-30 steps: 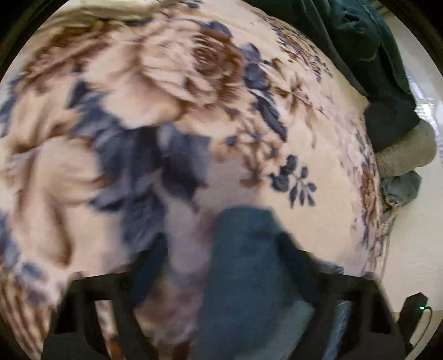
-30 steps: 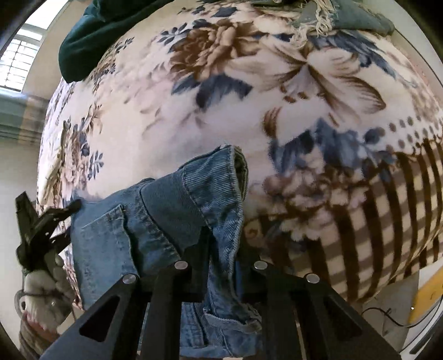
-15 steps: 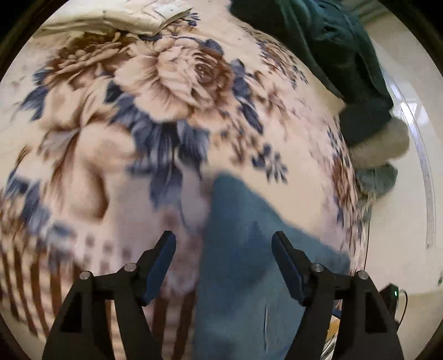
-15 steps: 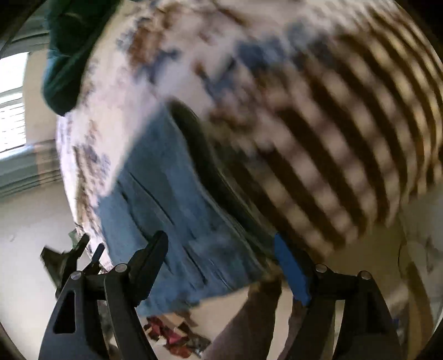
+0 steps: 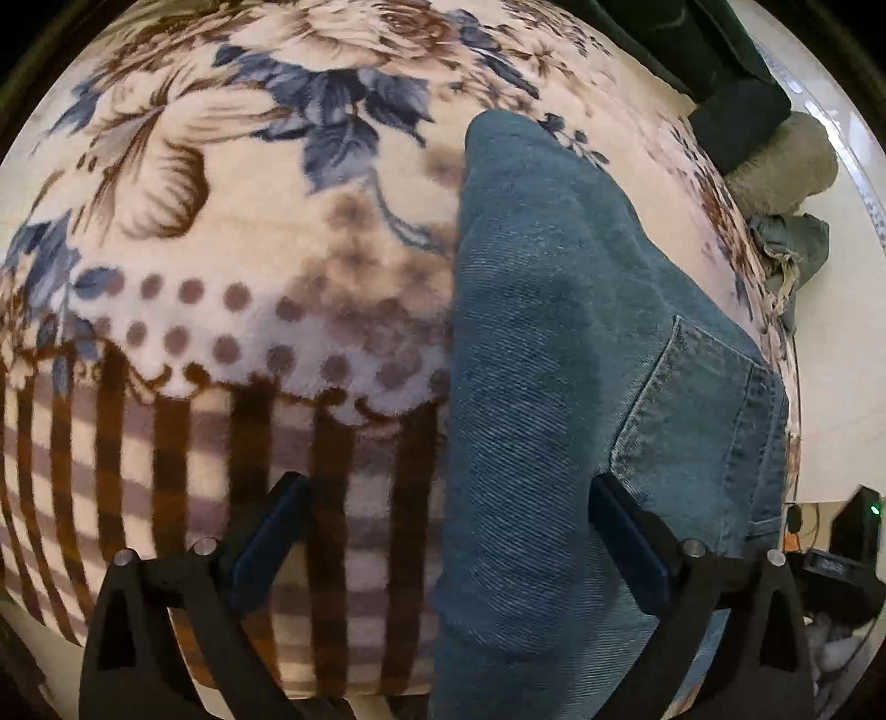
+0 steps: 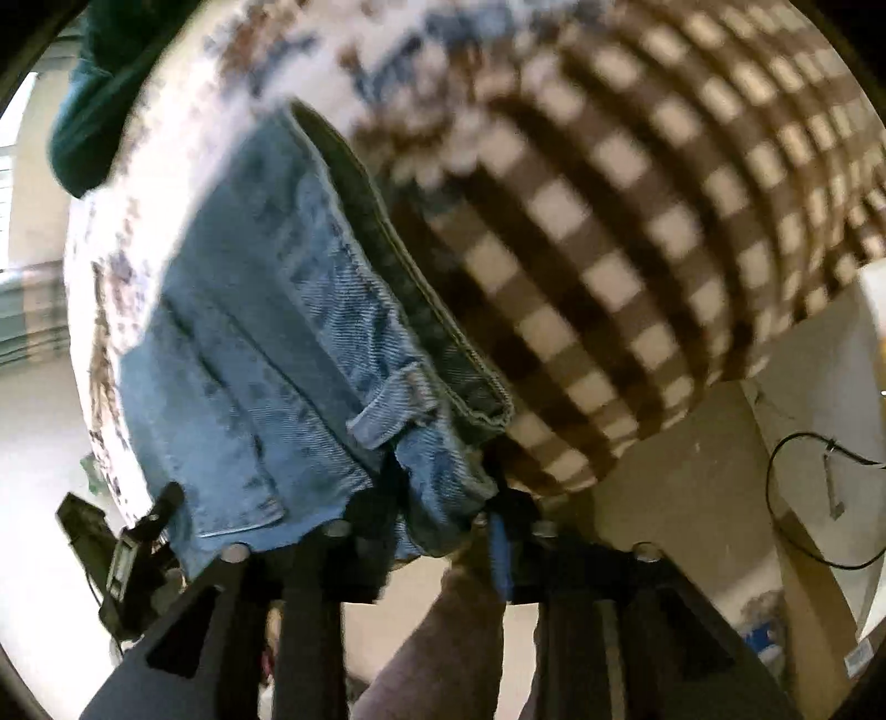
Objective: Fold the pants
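Blue denim pants point(image 5: 559, 354) lie folded on a floral and striped blanket point(image 5: 221, 310). In the left wrist view my left gripper point(image 5: 448, 548) is open, its fingers wide apart, one over the blanket and one over the denim by a back pocket point(image 5: 703, 421). In the right wrist view the pants point(image 6: 260, 354) hang at the bed's edge, and my right gripper point(image 6: 443, 498) is shut on the waistband corner near a belt loop point(image 6: 387, 410). That view is blurred.
A dark green garment point(image 5: 698, 50) and a beige cushion point(image 5: 786, 166) lie at the far right of the bed. The bed's edge drops to a pale floor point(image 6: 681, 498) with a black cable point(image 6: 797, 471). A small black device point(image 6: 127, 554) sits by the pants.
The left gripper let go of the denim, opened and backed toward the striped end. The right gripper opened half a second ago and has now closed on the waistband corner.
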